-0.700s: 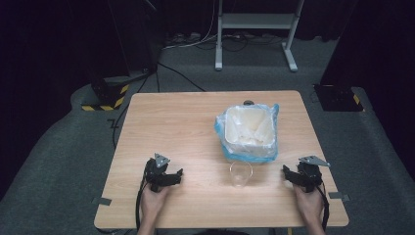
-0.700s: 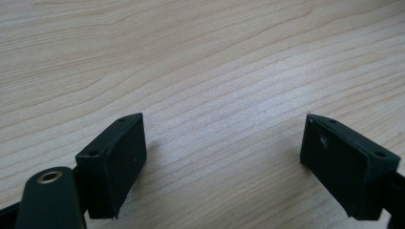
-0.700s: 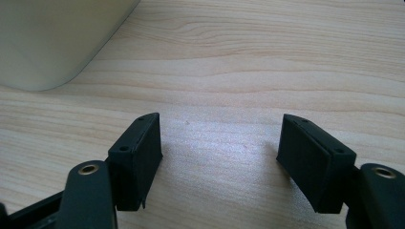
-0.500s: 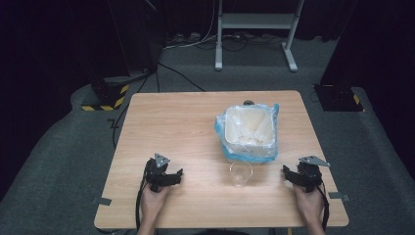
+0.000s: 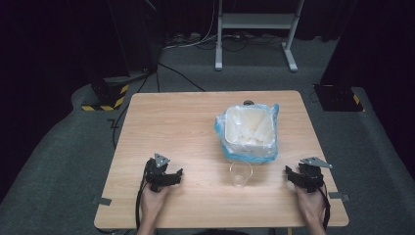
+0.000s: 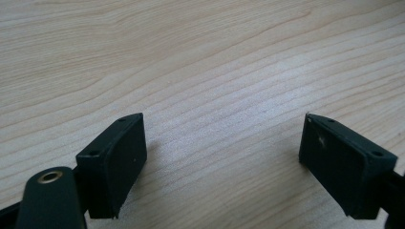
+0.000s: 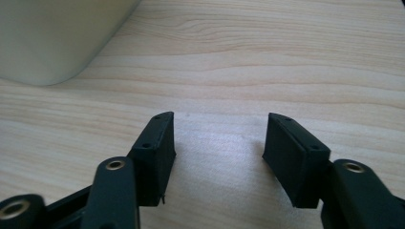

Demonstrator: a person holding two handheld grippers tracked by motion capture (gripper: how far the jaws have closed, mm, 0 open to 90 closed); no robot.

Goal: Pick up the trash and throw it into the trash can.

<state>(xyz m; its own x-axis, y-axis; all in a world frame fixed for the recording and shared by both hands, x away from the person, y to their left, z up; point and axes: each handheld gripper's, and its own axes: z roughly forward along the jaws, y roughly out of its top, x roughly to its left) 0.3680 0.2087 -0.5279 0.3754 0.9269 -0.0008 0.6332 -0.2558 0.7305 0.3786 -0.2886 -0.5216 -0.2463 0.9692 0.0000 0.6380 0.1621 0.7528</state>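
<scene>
We are looking down on a wooden bench (image 5: 195, 127) in a dark room; nothing has shifted since the earlier frames, so work is not yet starting. The clear cup (image 5: 240, 174) is standing at six o'clock of the lined bin (image 5: 247, 129), between both tongs. Left tongs (image 6: 222, 157) are gaping, empty. Right tongs (image 7: 217, 152) likewise released.

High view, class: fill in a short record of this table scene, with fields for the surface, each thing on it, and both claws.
Surface: wooden table
Bin: white, lined with a blue bag, right of centre
Cup: clear, upright, just in front of the bin
Left claw: open, nothing between the jaws, resting near the front edge
Right claw: open, nothing between the jaws, near the front right corner
</scene>
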